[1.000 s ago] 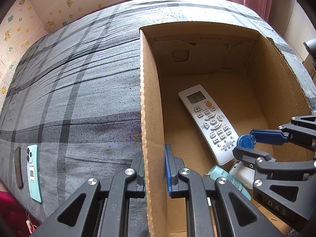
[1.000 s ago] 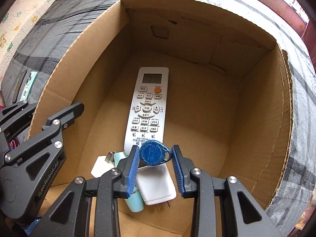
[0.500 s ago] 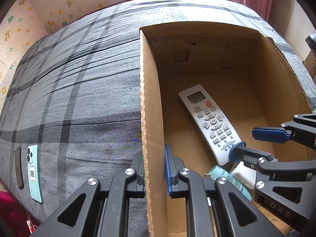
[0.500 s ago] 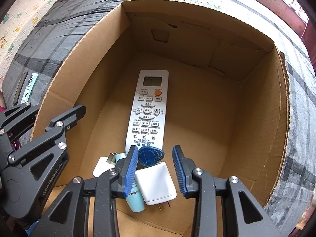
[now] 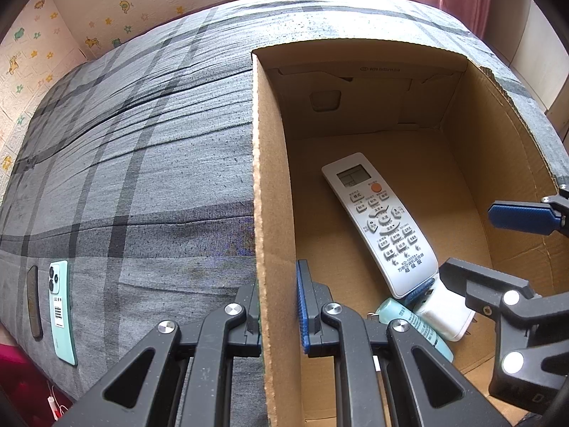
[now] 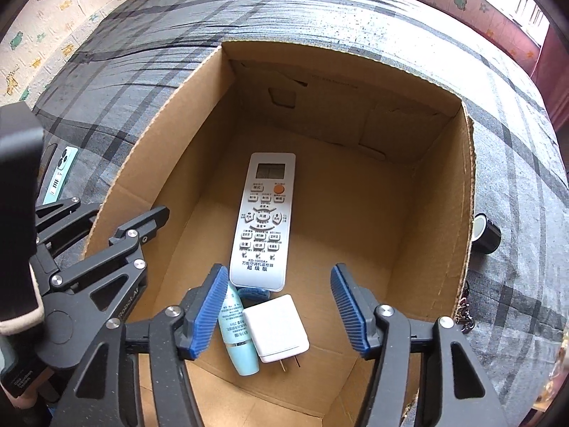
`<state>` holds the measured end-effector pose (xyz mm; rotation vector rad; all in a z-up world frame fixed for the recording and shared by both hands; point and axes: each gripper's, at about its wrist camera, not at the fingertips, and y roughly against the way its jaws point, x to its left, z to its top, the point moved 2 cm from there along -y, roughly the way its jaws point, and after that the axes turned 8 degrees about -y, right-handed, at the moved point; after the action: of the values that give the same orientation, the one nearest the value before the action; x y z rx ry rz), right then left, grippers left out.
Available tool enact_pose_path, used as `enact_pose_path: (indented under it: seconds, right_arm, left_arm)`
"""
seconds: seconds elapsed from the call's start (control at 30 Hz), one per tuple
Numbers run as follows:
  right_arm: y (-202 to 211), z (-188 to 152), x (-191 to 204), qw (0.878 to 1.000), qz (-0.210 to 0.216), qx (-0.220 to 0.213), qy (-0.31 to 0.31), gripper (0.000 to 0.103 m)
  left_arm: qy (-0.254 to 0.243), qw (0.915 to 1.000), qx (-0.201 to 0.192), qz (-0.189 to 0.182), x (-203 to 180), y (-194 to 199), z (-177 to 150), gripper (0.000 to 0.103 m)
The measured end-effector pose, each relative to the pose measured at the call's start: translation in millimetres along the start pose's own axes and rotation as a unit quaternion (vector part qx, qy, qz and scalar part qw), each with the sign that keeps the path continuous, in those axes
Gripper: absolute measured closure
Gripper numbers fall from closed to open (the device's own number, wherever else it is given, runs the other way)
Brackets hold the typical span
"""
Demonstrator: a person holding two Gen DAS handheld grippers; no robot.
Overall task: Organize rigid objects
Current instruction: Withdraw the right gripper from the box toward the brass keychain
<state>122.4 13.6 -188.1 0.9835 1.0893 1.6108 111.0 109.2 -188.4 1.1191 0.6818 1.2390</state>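
An open cardboard box (image 5: 270, 192) (image 6: 448, 235) stands on the grey plaid bed. In it lie a white remote (image 5: 380, 224) (image 6: 265, 220), a pale teal tube (image 6: 236, 327) (image 5: 412, 320), a white plug adapter (image 6: 275, 327) (image 5: 444, 316) and a blue key fob (image 6: 253, 293) (image 5: 418, 290), tucked at the remote's near end. My left gripper (image 5: 277, 306) is shut on the box's left wall. My right gripper (image 6: 279, 307) is open and empty above the box's near end; it also shows in the left wrist view (image 5: 498, 245).
A mint phone (image 5: 62, 311) (image 6: 58, 174) and a dark flat object (image 5: 33, 300) lie on the bed left of the box. A small black cylinder (image 6: 485, 233) lies on the bed right of the box. Patterned walls bound the bed.
My right gripper opened and let go of the blue key fob, which dropped to the box floor by the remote. The right gripper then rose and opened wider. The left gripper stayed put.
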Motion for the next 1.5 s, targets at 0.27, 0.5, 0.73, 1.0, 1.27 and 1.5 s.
enact_pose_path:
  seconds: [0.27,0.5,0.73,1.0,1.27,1.5]
  right_arm:
    - [27,0,-1,0.999,-0.011,-0.035,0.008,0.014]
    - [44,0,-10,0.998,-0.014,-0.054,0.000,0.000]
    - [61,3,-34,0.997,-0.023,-0.070,-0.012,0.000]
    - [70,6,-77,0.995,-0.043,-0.080,-0.047,0.000]
    - [75,2,-120,0.991,-0.061,-0.081,-0.084,0.000]
    - [66,-6,-157,0.987,-0.066,-0.075,-0.124,0.000]
  left_arm:
    - [0.000,1.0000,0.000,0.000,0,0,0,0.088]
    - [0.002,1.0000,0.001,-0.001,1,0,0,0.088]
    - [0.001,1.0000,0.001,-0.001,1,0,0,0.088]
    - [0.002,1.0000,0.001,-0.003,2,0,0,0.088]
    - [0.001,1.0000,0.002,-0.002,2,0,1,0.088]
    - [0.001,1.0000,0.002,-0.002,2,-1,1,0.088]
